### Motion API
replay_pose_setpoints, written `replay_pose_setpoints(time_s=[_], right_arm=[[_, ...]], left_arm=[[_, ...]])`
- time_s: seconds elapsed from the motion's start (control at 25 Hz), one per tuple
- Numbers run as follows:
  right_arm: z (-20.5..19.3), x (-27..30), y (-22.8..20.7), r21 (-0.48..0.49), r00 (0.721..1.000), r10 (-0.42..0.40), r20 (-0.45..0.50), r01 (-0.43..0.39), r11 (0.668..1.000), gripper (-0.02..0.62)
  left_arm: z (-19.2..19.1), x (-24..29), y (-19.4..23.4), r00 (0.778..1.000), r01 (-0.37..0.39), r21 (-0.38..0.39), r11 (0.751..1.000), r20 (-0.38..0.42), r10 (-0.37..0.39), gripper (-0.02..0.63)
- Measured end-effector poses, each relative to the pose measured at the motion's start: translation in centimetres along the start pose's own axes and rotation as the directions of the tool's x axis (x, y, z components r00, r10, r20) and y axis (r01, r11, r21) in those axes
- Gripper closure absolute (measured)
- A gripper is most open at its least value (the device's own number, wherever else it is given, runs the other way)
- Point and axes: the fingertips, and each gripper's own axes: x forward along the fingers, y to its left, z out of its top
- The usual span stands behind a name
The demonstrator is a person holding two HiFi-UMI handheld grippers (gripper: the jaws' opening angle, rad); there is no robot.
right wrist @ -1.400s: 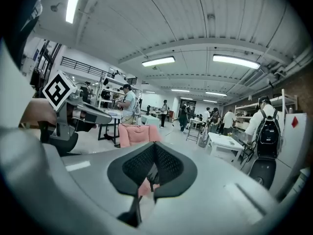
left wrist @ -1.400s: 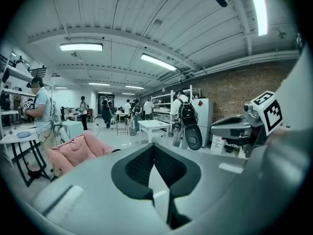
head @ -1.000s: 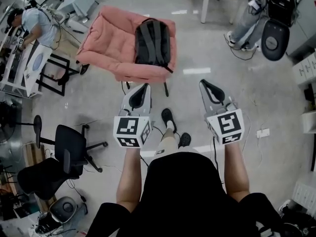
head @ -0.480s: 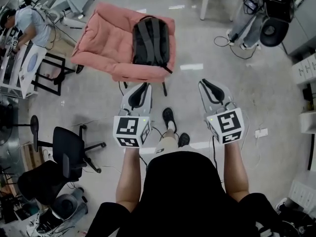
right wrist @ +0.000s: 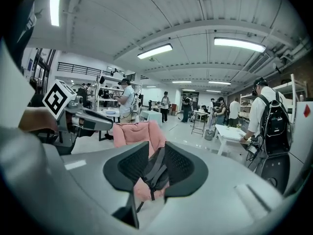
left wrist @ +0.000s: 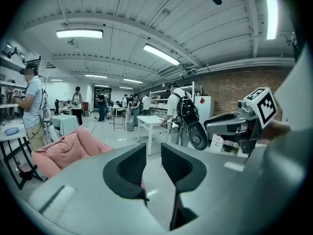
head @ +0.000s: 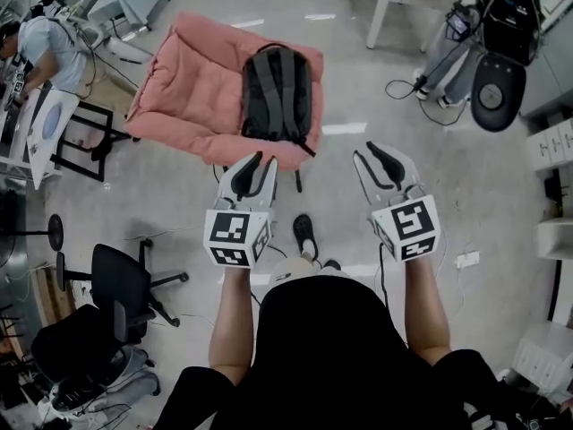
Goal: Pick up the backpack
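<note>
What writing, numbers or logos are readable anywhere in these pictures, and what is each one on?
No words or numbers are legible in any view.
Left marker cube, right marker cube: black-and-white square patterns, no letters.
Red diamond sign on the white cabinet: too small to read.

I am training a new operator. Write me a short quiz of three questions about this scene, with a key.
1. True or false: the backpack lies on the floor.
2. Whose camera sees the backpack through the gap of its jaws? A. left gripper B. right gripper C. both
3. What do the grippers hold?
Key: 1. False: it rests on the pink armchair. 2. B. 3. Nothing; both pairs of jaws are opening, empty.
</note>
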Motion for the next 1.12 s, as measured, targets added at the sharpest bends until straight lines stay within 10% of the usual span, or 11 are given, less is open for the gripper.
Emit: replay_pose_setpoints(time_s=[1.12], right_arm=[[2.4,11.6,-2.0,-0.019,0.995,0.092,-0.042,-0.093,0.995,0.373]], left_arm=[[0.0,8.4,7.2,0.997,0.052,-0.015,0.999,-0.054,-0.053,0.385]])
